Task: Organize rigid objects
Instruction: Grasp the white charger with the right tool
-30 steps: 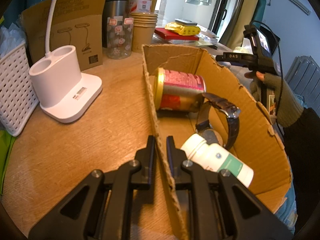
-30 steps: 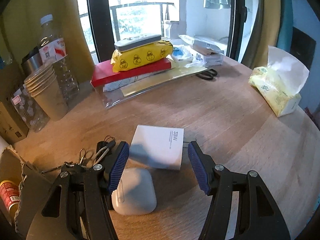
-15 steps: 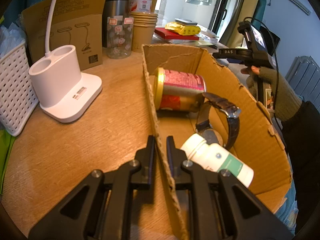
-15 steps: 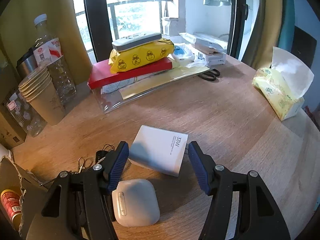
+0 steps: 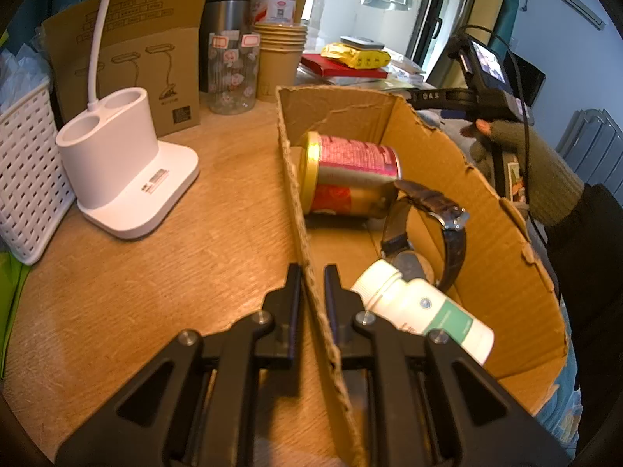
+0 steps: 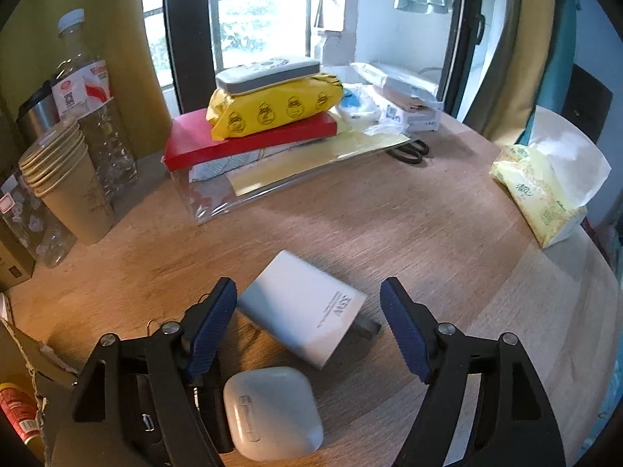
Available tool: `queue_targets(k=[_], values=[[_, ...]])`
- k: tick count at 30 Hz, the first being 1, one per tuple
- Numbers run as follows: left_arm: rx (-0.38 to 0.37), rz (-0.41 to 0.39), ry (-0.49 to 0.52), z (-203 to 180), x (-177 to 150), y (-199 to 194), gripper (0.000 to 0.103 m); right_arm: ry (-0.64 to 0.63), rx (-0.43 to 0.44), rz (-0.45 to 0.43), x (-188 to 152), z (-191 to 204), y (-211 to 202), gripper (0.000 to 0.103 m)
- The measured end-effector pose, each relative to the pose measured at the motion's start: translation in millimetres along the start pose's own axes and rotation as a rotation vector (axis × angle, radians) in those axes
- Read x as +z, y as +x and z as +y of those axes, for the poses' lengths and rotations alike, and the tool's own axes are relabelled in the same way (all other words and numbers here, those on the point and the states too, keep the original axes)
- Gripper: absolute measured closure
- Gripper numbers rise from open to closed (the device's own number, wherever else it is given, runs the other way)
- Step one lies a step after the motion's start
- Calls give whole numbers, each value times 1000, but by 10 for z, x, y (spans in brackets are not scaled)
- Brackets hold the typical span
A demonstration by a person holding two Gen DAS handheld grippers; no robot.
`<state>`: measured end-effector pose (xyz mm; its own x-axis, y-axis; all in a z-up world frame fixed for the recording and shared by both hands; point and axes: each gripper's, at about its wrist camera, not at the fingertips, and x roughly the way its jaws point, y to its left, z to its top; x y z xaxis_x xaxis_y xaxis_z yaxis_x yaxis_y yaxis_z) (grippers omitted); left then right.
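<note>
My left gripper (image 5: pixel 312 276) is shut on the left wall of a torn cardboard box (image 5: pixel 486 241). Inside the box lie a red and gold can (image 5: pixel 350 179), a dark-strap wristwatch (image 5: pixel 428 229) and a white pill bottle (image 5: pixel 424 311). My right gripper (image 6: pixel 309 317) is open above the table, its blue pads either side of a white 33W charger (image 6: pixel 303 307) lying flat. A white earbud case (image 6: pixel 272 412) lies just below it. The right gripper also shows in the left wrist view (image 5: pixel 467 97), held past the box by a gloved hand.
A white lamp base (image 5: pixel 124 171), a white basket (image 5: pixel 23 179), a glass jar (image 5: pixel 231 74), paper cups (image 6: pixel 66 179) and a water bottle (image 6: pixel 89 101) stand nearby. A red book with a yellow pack (image 6: pixel 272 109), scissors (image 6: pixel 409 151) and tissues (image 6: pixel 545 190) sit further back.
My right gripper has risen and turned slightly; the charger now sits between its pads and looks rotated. The left gripper and box have not moved.
</note>
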<state>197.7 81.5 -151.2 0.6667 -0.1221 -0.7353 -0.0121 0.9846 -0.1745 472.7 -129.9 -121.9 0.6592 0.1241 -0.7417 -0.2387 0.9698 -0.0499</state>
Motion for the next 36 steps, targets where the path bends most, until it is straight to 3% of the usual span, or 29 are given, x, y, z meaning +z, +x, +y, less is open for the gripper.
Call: queue_targets(k=[7,12,22,36], values=[[-2,-1,-1,-2,-3,-1,90,-5,11,-3,-16,37,1,29],[-3,-1,-3,10,-1,-5,90,-67,-36,-16,-47,130,36,28],[-2,-1,-1,22,-3,-7,90,2,-26,-22,-99,-9,-26,29],[-3,0,-1,20,-2,-5,90,60,-4,-88,-390,-213,-684,29]])
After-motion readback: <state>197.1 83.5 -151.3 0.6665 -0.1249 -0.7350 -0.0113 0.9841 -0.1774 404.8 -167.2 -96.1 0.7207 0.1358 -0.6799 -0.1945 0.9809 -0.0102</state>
